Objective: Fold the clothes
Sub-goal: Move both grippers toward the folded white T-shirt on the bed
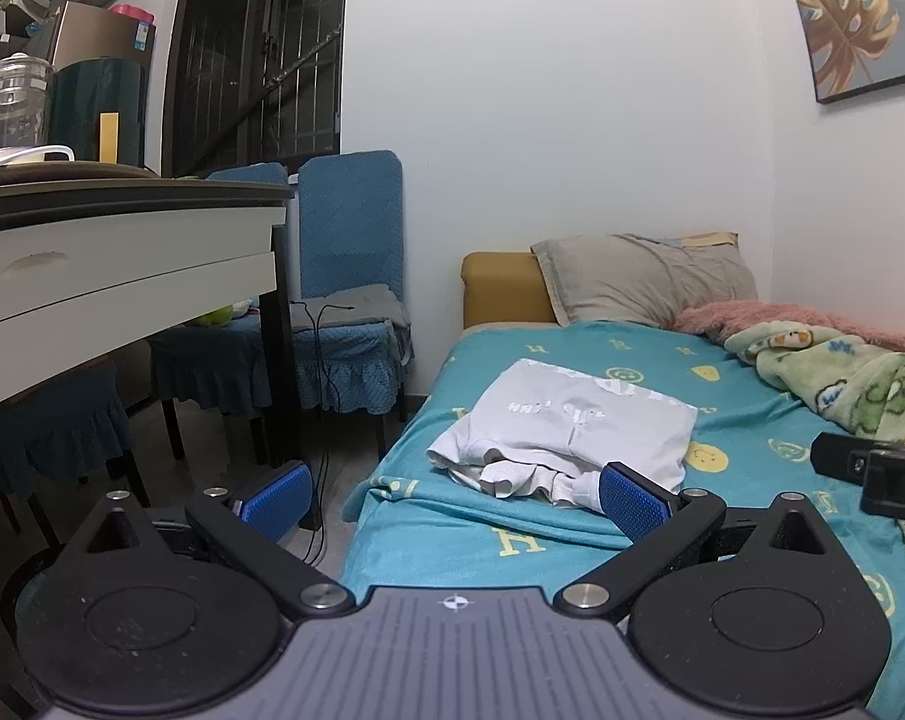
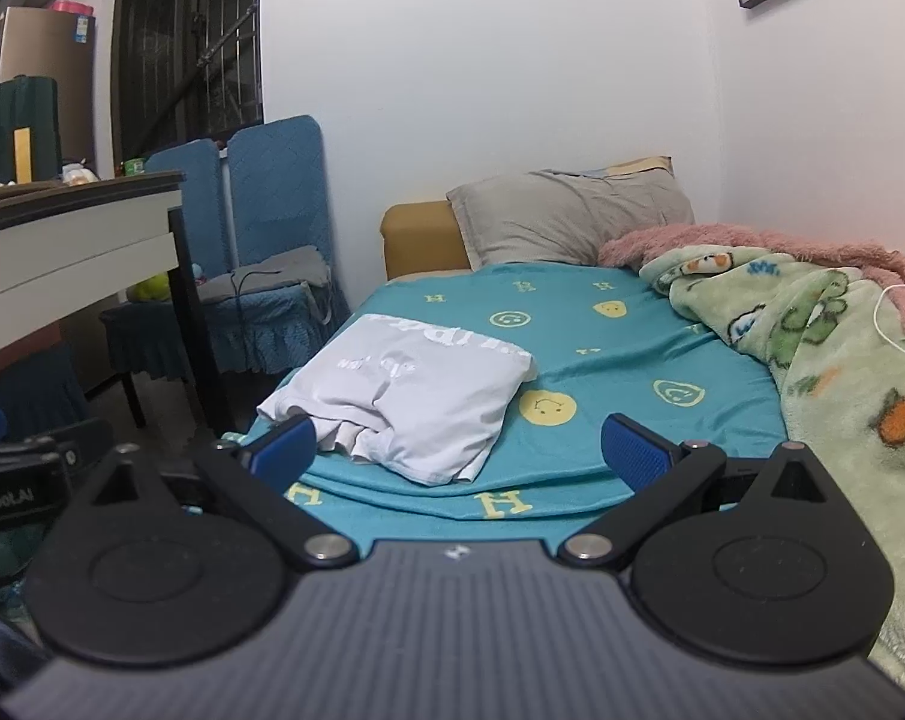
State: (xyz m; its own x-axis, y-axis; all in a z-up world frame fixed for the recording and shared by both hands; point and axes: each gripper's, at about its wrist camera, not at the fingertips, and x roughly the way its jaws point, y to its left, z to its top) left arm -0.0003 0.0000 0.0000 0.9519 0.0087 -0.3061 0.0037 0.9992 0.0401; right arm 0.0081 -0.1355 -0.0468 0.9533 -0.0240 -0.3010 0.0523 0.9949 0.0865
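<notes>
A white garment (image 1: 578,429) lies folded into a rough rectangle on the teal bed sheet (image 1: 746,414), its bunched hem toward me. In the right wrist view the same white garment (image 2: 404,396) sits left of centre on the bed sheet (image 2: 620,348). My left gripper (image 1: 455,489) hovers short of the garment's near edge, jaws wide open, nothing between the blue pads (image 1: 632,501). My right gripper (image 2: 458,450) is also wide open and empty, held just before the garment's near right corner.
A grey pillow (image 2: 572,216) and a green and pink blanket (image 2: 812,324) lie at the bed's far end and right side. A white table (image 1: 122,264) and blue-covered chairs (image 1: 350,276) stand to the left across a strip of floor. The other gripper's body (image 1: 878,468) shows at the right.
</notes>
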